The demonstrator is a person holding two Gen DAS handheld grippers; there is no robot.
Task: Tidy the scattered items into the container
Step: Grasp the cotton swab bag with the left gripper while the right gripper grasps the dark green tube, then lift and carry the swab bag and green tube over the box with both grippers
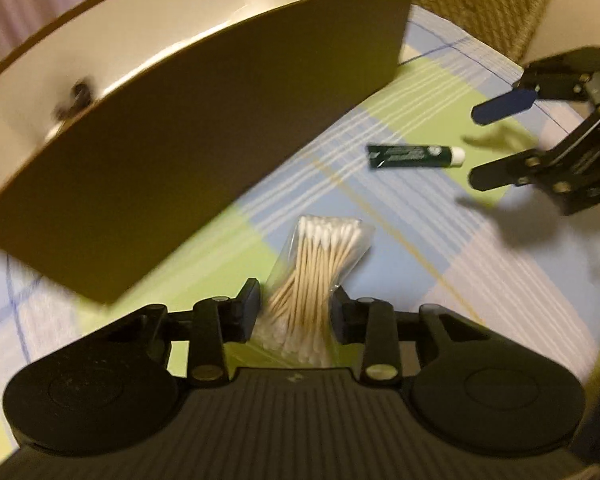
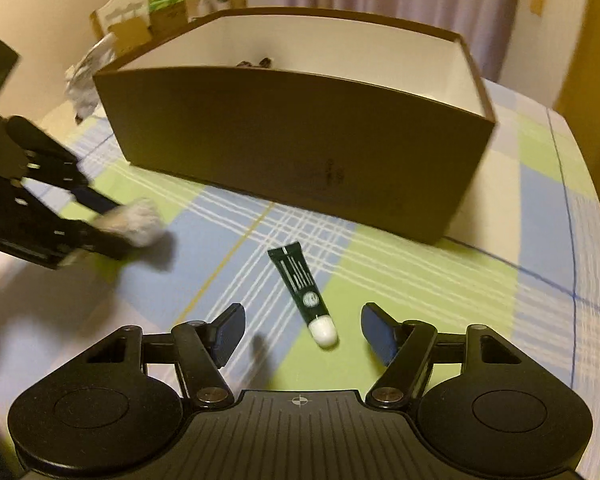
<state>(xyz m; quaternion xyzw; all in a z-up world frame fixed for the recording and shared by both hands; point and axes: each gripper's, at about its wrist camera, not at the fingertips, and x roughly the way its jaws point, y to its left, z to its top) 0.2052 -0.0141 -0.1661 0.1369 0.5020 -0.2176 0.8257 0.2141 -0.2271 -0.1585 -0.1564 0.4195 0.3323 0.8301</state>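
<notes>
My left gripper (image 1: 298,312) is shut on a clear bag of cotton swabs (image 1: 320,264), pinched at its middle just above the checked cloth. The brown container (image 1: 220,120), white inside, stands close behind and to the left. A dark green tube with a white cap (image 1: 414,155) lies on the cloth to the right. In the right wrist view this tube (image 2: 302,288) lies cap-first between the fingers of my right gripper (image 2: 304,332), which is open and clear of it. The left gripper (image 2: 112,226) with the blurred bag (image 2: 136,222) is at the left. A small dark item (image 2: 256,63) lies in the container (image 2: 300,152).
The checked green, blue and white tablecloth (image 2: 420,280) covers a round table. Small cardboard boxes (image 2: 140,20) and crumpled wrapping (image 2: 86,80) sit behind the container at the back left. A woven mat (image 1: 480,0) lies beyond the container's right end.
</notes>
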